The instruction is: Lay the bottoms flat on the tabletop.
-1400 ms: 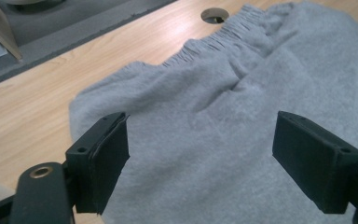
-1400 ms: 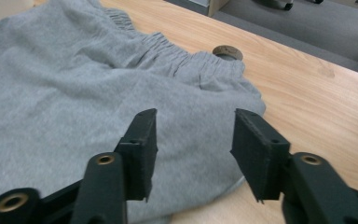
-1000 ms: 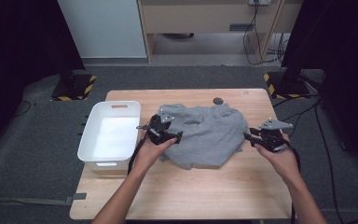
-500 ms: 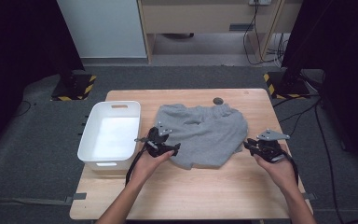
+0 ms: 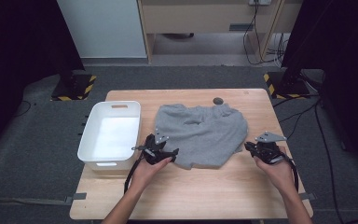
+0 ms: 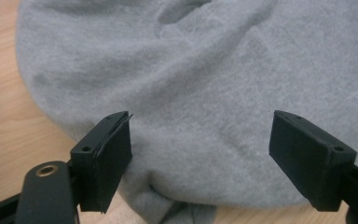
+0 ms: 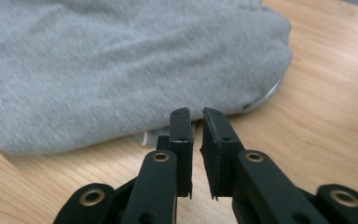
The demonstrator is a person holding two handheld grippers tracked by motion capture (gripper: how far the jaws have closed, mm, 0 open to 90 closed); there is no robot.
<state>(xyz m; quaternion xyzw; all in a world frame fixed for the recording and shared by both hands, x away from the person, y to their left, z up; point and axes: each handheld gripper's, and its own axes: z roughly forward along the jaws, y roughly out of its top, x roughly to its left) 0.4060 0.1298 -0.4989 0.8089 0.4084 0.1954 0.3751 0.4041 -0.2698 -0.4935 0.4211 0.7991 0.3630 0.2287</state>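
Observation:
A grey fleece garment (image 5: pixel 200 133) lies crumpled in the middle of the wooden table (image 5: pixel 205 191). My left gripper (image 5: pixel 171 152) is low at its near left edge, open. In the left gripper view the cloth (image 6: pixel 191 70) spreads between and beyond the wide-set jaws of that gripper (image 6: pixel 200 140), and neither pad presses on it. My right gripper (image 5: pixel 248 146) sits at the garment's right edge. Its jaws have just been closing and stand almost together, with a thin slit left. In the right gripper view its tips (image 7: pixel 196 114) reach the hem of the cloth (image 7: pixel 121 60), with no cloth seen between them.
A white plastic bin (image 5: pixel 114 105) stands on the table's left side, close to my left hand. A small dark round thing (image 5: pixel 218 100) lies near the far edge. Bare wood runs along the near side and the right. Yellow-black striped stand bases (image 5: pixel 74 88) sit on the floor beyond.
Both hands have come down and toward the near side, from over the garment to its near edges. The right gripper's jaws have narrowed to a slit. The garment lies as before.

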